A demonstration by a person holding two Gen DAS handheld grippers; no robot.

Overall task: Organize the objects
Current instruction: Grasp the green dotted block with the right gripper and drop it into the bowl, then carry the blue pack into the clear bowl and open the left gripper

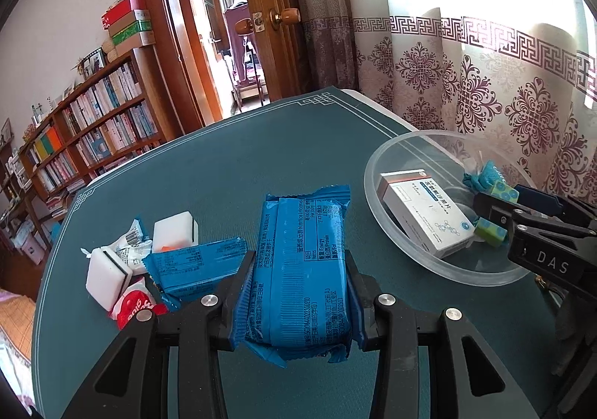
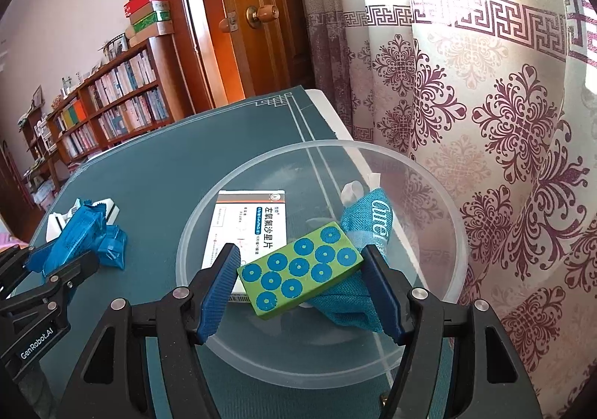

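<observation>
Two grippers are each carrying something at once. The left gripper (image 1: pixel 300 292) has its fingers closed narrowly on the long sides of a blue snack packet (image 1: pixel 302 269), which hangs above the green tabletop (image 1: pixel 224 165), to the left of the clear bowl (image 2: pixel 429 329). The right gripper (image 2: pixel 300 279) has its fingers set wider, closed on the ends of a green block with blue dots (image 2: pixel 300 268), held over the bowl, just above what lies in it.

Already in the bowl are a white medicine box (image 2: pixel 246 225) and a teal cloth pouch (image 2: pixel 369 232) (the pouch leans toward the bowl's right side). Left behind on the tabletop, at the near left, is a small heap: a second blue packet (image 1: pixel 194 266), two white blocks (image 1: pixel 108 277), a red wrapper (image 1: pixel 130 307) and a crumpled white one (image 1: pixel 130 240).

Judging the risks: the block is gripped at its ends and sits askew between the fingers, so it could pivot and drop onto the medicine box at an angle, or bounce toward the rim. The snack packet is soft and slippery, held only by its sides; a squeeze could crush the contents, and a loose hold could let it slide out short of the bowl. The two grippers are converging on the same bowl, so they could knock each other or nudge the light bowl along the tabletop.
</observation>
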